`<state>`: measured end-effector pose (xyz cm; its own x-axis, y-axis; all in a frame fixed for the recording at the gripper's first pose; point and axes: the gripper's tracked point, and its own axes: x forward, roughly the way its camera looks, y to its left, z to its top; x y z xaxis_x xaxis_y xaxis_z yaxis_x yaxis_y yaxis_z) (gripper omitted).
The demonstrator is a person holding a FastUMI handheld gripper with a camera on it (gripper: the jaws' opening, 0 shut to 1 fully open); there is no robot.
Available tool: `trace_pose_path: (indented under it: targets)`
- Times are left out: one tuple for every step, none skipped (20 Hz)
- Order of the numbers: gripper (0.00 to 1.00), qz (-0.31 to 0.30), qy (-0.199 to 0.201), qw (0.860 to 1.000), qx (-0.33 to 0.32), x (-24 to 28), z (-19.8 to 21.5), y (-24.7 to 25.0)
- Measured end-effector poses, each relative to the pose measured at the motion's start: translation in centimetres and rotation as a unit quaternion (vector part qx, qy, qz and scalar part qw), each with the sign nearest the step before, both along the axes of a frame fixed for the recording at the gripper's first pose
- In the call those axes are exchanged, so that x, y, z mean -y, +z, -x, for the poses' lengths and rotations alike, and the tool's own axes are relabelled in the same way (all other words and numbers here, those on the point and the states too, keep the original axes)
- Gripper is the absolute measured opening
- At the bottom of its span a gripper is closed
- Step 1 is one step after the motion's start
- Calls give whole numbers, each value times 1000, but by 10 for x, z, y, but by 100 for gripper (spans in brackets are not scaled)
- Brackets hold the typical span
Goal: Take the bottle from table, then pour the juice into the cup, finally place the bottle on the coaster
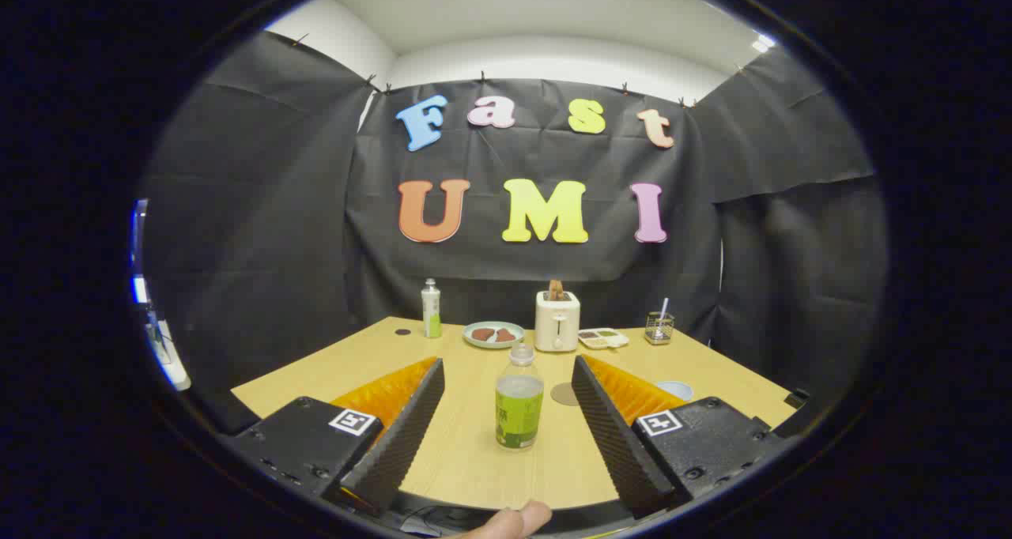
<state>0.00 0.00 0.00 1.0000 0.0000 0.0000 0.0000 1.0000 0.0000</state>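
In the gripper view, the gripper (506, 397) is seen spread wide, with nothing held; both fingers (411, 420) stand well apart from the bottle (519, 401). The bottle is stood upright on the wooden table (474, 460), between the two fingers and near the table's front edge, with no cap on its clear neck and a green label around its lower half. A round coaster (565, 394) is laid flat just beside the bottle, between it and the right finger. A cup (676, 390) is partly hidden behind the right finger, toward the table's right edge. Along the far edge are set a taller capped bottle (431, 308) near the far left corner, a plate (493, 334) with dark pieces on it, a toaster (557, 321) with something in its slot, a small tray (602, 338), and a clear glass (658, 327) with a stick in it. A fingertip of a person's hand (510, 522) is seen below the table's front edge.
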Motion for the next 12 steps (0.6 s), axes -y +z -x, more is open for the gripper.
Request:
trace_pose_path:
  targets:
    - [100,5,-1,1000,-1,1,-1,-1]
    - [100,11,-6,1000,-2,6,0,-4]
    - [100,15,-12,1000,-2,8,0,-5]
    - [100,16,-13,1000,-1,9,0,-5]
    - [100,12,-15,1000,-1,9,0,-4]
    - [100,6,-16,1000,0,10,0,-3]
    - [100,-1,-16,1000,2,9,0,-3]
    - [100,-6,-15,1000,3,9,0,-4]
    - [100,-9,-15,1000,0,9,0,-8]
    - [100,-7,-15,1000,-4,8,0,-12]
    - [100,-3,-15,1000,-7,8,1,-15]
    - [100,0,-16,1000,-8,9,1,-15]
